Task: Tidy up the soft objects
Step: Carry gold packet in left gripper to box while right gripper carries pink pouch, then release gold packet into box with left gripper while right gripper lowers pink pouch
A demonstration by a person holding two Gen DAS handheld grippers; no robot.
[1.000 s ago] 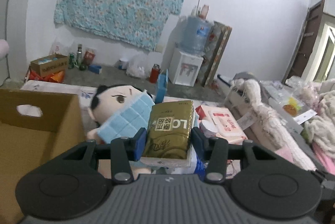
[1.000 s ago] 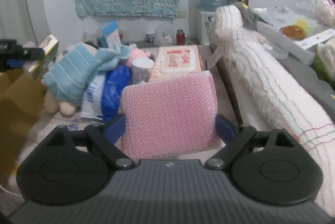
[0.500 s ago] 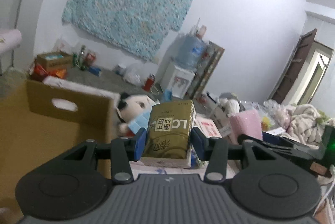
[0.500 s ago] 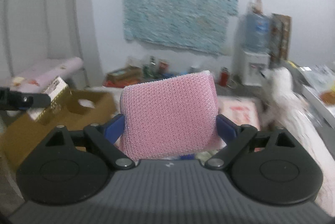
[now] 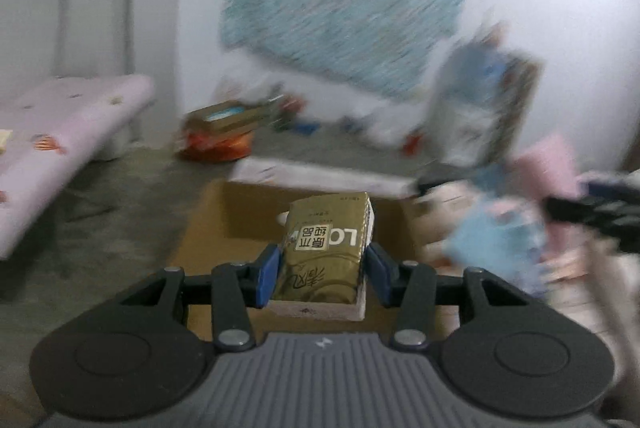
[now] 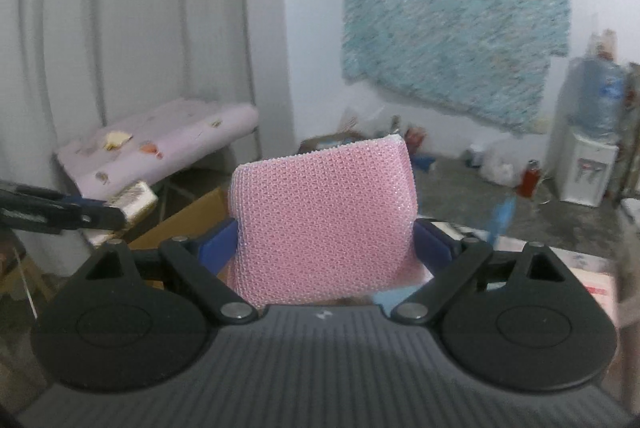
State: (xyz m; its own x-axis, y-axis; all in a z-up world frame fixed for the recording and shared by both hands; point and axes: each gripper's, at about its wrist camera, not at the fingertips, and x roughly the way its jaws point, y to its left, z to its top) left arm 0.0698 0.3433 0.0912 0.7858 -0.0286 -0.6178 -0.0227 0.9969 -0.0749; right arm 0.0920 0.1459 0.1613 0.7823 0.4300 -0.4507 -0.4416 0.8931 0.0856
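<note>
Left gripper (image 5: 322,270) angled down over open brown cardboard box (image 5: 240,216), centre frame; blue pads clenched on both sides of gold foil-wrapped tissue pack (image 5: 324,260), pack standing upright between jaws. Right gripper (image 6: 326,248) tilted slightly down, lower centre of frame, clamping folded pink mesh-textured sponge cloth (image 6: 324,224); cloth fills the gap, bulging above the pads. Background motion-blurred.

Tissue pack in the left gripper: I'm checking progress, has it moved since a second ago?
Yes. The tissue pack was in front of the doll; now it is over the cardboard box.
</note>
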